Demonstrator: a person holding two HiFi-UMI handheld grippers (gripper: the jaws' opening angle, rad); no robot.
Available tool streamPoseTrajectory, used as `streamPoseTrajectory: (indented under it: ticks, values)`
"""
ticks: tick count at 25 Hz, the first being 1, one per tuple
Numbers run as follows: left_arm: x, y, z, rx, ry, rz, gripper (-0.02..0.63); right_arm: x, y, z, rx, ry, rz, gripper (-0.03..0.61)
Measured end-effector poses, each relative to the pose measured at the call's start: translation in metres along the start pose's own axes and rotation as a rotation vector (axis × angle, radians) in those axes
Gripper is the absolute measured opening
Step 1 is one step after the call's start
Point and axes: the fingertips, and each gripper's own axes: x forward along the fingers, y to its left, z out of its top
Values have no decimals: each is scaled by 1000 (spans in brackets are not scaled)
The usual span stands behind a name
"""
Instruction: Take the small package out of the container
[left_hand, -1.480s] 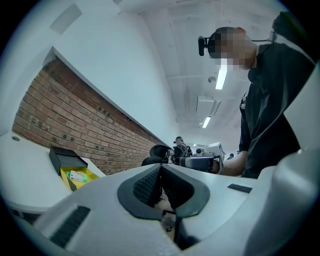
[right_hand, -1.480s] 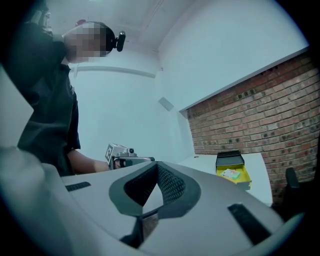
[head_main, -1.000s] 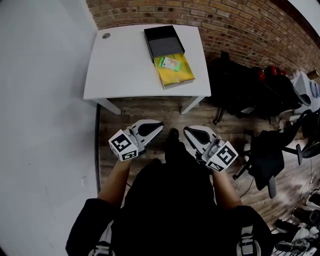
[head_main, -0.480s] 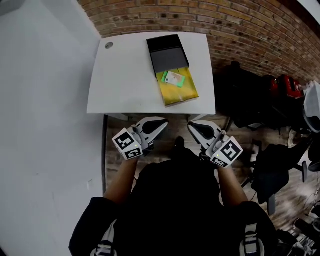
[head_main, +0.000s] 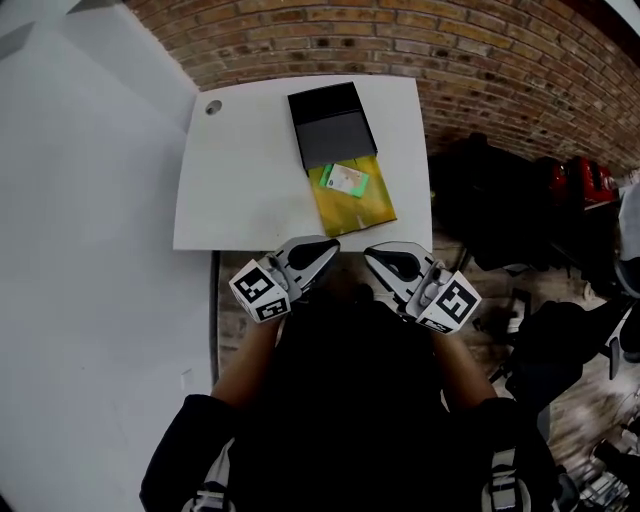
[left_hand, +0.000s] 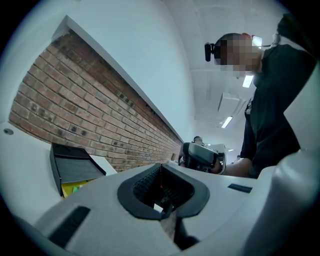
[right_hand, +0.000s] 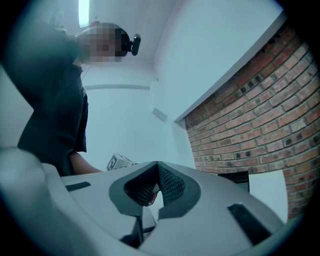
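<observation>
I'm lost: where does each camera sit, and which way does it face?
Head view: on the head, facing down at table and box; arms, left tool, right tool show.
Left gripper view: on left tool, toward brick wall; torso, right tool show.
Right gripper view: on right tool, toward that wall; torso shows.
All share the wall.

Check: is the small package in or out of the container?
In: the small package lies within the yellow container, with neither gripper touching it.

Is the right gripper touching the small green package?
Apart. The head view shows the right gripper well short of the small green package, with a plain gap between.
</observation>
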Motion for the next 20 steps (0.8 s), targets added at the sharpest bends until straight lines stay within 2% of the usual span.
streamPoseTrajectory:
  ticks: [4, 7, 11, 12, 14, 17, 20]
  values:
    - [-2, 31, 11, 17, -29, 7, 17, 15, -19, -4, -5, 14, -10, 2]
    - [-2, 66, 9, 11, -6, 2, 17, 28, -41, -12, 0, 51, -56, 2]
    - [-2, 112, -10, 137, 158, -23, 17, 54, -70, -24, 9, 93, -129, 2]
    - [-2, 121, -13, 144, 180, -36, 17, 62, -78, -28, 12, 105, -143, 2]
    - [-2, 138, -11, 126, 182, -62, 17, 77, -92, -36, 13, 136, -163, 8]
    - [-1, 159, -10, 98, 181, -89, 17, 96, -113, -52, -10, 223, -179, 74]
    - [-1, 177, -20, 71, 195, -118, 17, 113, -130, -67, -27, 290, -190, 94]
